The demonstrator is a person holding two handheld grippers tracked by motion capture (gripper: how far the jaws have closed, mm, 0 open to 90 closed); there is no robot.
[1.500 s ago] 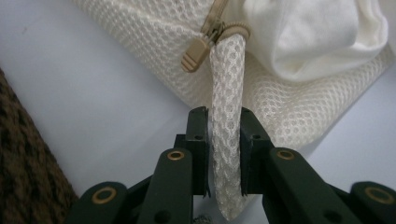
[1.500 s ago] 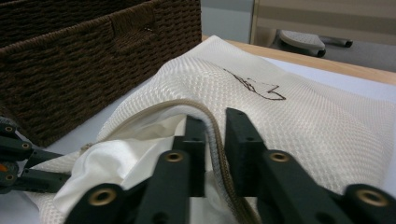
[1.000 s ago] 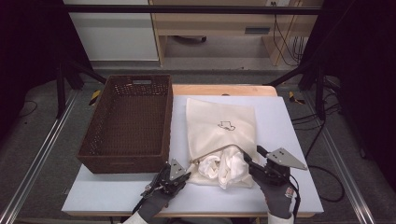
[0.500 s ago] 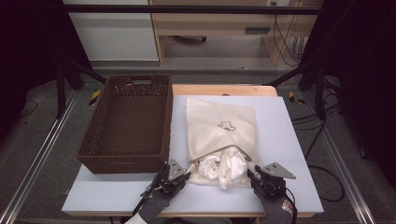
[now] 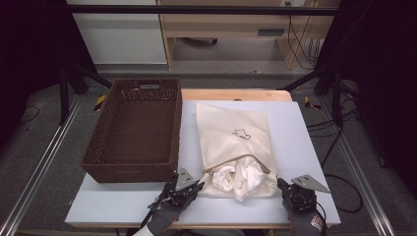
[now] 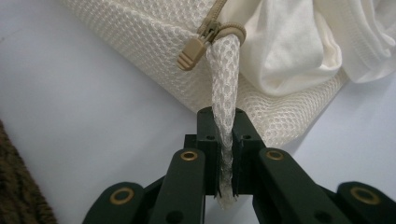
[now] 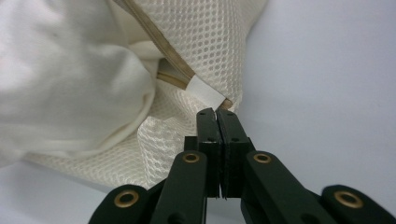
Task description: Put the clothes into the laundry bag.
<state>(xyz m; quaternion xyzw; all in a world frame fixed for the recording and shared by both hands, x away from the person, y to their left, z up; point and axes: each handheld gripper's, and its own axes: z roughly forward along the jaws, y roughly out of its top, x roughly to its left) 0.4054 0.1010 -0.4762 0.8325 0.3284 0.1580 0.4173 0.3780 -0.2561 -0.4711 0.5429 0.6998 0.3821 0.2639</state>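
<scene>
A cream mesh laundry bag (image 5: 235,125) lies on the white table (image 5: 302,132) with its zipped mouth toward me. A white garment (image 5: 241,177) bulges out of that mouth. My left gripper (image 5: 199,184) is at the bag's near left corner, shut on a mesh loop (image 6: 224,79) that hangs beside the tan zipper pull (image 6: 191,51). The loop runs down between the jaws of this gripper (image 6: 225,114). At the bag's near right corner, my right gripper (image 5: 281,183) is shut, and its tips (image 7: 217,112) pinch the mesh edge beside a small white tab (image 7: 205,91).
A dark brown wicker basket (image 5: 130,169) stands on the left of the table, close to the left gripper. A wooden board (image 5: 231,94) lies along the table's far edge. Bare table surface lies to the right of the bag.
My right gripper has drawn back toward me, from beside the garment to the bag's near right corner. The left gripper has kept its hold on the loop.
</scene>
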